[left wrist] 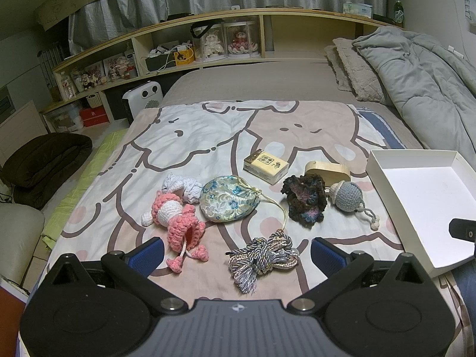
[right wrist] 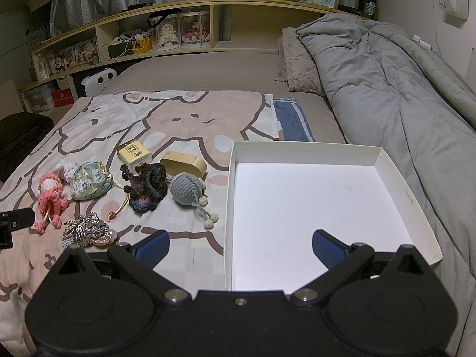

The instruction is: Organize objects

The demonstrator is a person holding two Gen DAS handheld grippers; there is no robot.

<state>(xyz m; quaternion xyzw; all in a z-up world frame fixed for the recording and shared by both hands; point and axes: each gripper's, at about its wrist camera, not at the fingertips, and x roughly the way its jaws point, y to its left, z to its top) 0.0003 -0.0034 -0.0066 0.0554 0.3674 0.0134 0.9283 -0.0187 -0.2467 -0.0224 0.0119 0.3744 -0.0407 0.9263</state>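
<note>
Small objects lie on a cartoon-print cloth on the bed: a pink crochet doll, a white crochet piece, a floral silk pouch, a knotted grey tassel cord, a yellow card box, a dark crochet piece, a wooden oval box and a grey crochet ball. A white open box sits to their right, empty. My left gripper hovers open just before the tassel cord. My right gripper hangs open over the white box's near left edge.
A grey duvet and a fuzzy pillow fill the bed's far right. A wooden shelf with dolls runs behind the bed. A white heater and a dark cushion are on the floor at left.
</note>
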